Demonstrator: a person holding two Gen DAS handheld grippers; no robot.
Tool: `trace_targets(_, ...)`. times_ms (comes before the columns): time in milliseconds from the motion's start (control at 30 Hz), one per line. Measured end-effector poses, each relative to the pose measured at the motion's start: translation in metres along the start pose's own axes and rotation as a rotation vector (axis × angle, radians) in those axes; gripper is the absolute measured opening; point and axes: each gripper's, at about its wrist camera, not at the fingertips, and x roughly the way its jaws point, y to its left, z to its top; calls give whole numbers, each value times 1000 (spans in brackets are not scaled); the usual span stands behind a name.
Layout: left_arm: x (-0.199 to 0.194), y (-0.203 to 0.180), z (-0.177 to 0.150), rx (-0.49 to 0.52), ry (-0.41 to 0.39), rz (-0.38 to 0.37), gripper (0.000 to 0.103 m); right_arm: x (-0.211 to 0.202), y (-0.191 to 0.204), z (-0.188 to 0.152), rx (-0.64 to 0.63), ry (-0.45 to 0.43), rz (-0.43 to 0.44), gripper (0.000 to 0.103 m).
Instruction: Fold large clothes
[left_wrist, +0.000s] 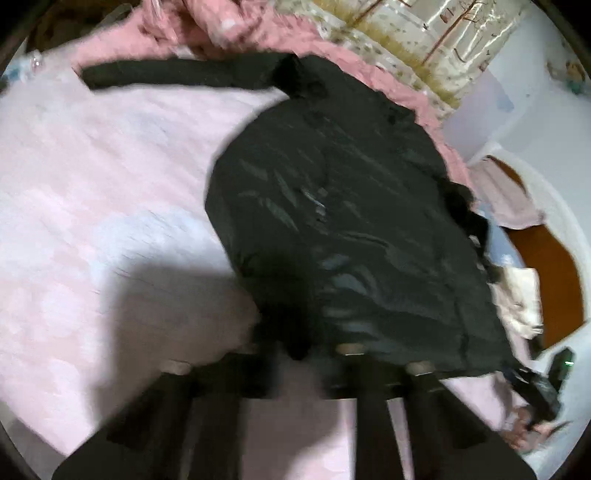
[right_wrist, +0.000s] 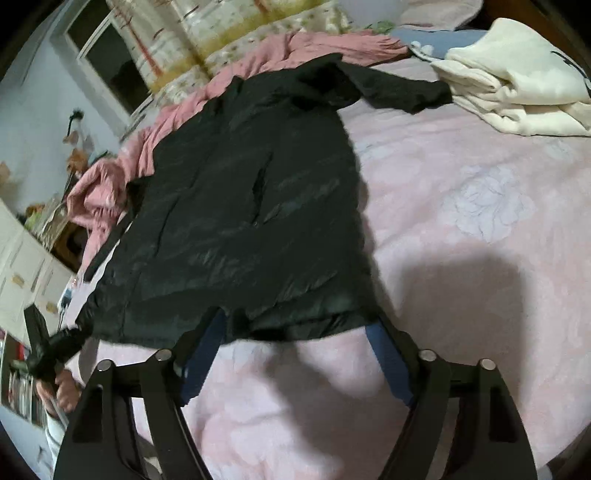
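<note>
A large black puffer jacket (left_wrist: 343, 221) lies spread on a pink floral bedsheet (left_wrist: 92, 184), one sleeve stretched to the far left. It also shows in the right wrist view (right_wrist: 240, 221), its other sleeve reaching toward a cream garment. My left gripper (left_wrist: 295, 354) is at the jacket's near hem; the view is blurred and its fingers merge with the dark cloth. In the right wrist view the left gripper (right_wrist: 48, 350) looks shut on the hem's corner. My right gripper (right_wrist: 299, 332) is open, its blue-padded fingers (right_wrist: 207, 354) at the near hem, holding nothing.
A crumpled pink quilt (right_wrist: 122, 162) lies along the far side of the bed by patterned curtains (right_wrist: 221, 33). A cream folded garment (right_wrist: 517, 85) sits at the bed's far right. White drawers (right_wrist: 22, 266) stand at the left.
</note>
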Motion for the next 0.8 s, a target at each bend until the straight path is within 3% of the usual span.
trace_targets(33,-2,-1,-1,0,-18,14,5,1,1,0,-4,-8,-16,48)
trace_targets(67,-5,-5,-2,17,-37,32,4,2,4,0,-14,-12,-51,15)
trace_targets(100,-13,-11,-3,41,-67,44,4,1,4,-1,-23,-19,-95,6)
trace_targets(133,-21,-16,-2,56,-97,41,4,-3,5,-4,-28,-42,-117,6)
trace_targets(300,-77,-42,-19,139,-220,30,4,-63,6,-21,-38,-243,-68,3)
trace_targets(500,-119,-66,-19,198,-271,67,5,-112,11,-33,-53,-379,-54,3)
trace_targets(633,-91,-81,23,219,-258,204,5,-109,25,12,-88,-434,-164,1)
trace_targets(800,-7,-86,72,231,-199,326,5,-61,25,69,-92,-374,-255,1)
